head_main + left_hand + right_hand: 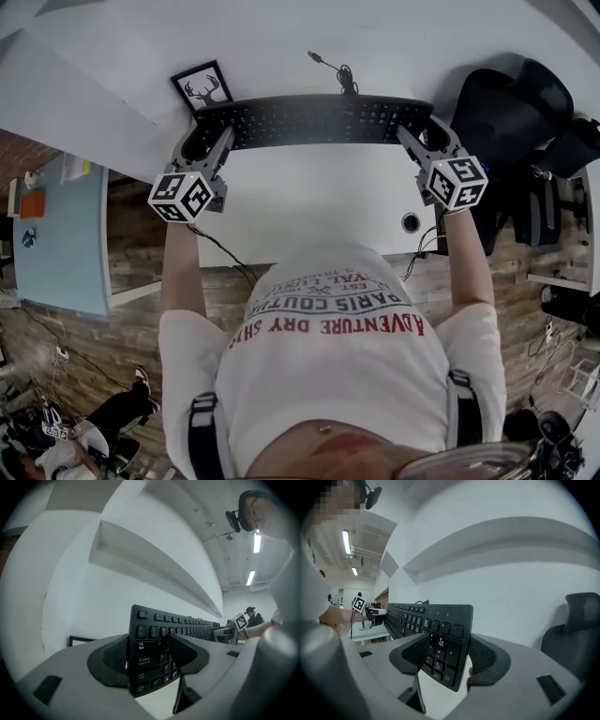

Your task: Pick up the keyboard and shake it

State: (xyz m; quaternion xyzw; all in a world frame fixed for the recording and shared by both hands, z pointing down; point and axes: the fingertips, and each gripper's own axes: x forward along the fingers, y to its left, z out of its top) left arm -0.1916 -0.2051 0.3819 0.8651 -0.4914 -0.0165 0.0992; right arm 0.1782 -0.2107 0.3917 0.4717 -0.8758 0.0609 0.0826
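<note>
A long black computer keyboard (314, 120) is seen in the upper middle of the head view, held by its two short ends above a white table (309, 211). Whether it is fully clear of the table cannot be told.

The left gripper (208, 142), grey with a cube of black-and-white square markers, is clamped on the keyboard's left end, its jaws standing wide with the pads pressed on the key face and the underside. In the left gripper view the left gripper (150, 656) is shown around the keyboard (164, 632), and the legends "Tab", "Caps Lock", "Q", "A" and "Z" can be read, some with small Chinese characters that are too fine to make out.

The right gripper (424, 141) is closed the same way on the number-pad end. In the right gripper view the right gripper (443, 656) covers part of the keyboard (440, 620); only "9" and "+" are legible.

A thin black cable (337, 70) is coiled behind the keyboard. A small black-framed picture of a deer head (202, 87) lies at the upper left, one corner hidden by the keyboard. A black office chair (511, 112) is at the upper right.

On the person's white T-shirt (328, 356), print is seen upside down: "PARIS COUTU" and "ADVENTURE DRY SH", both cut off by folds.
</note>
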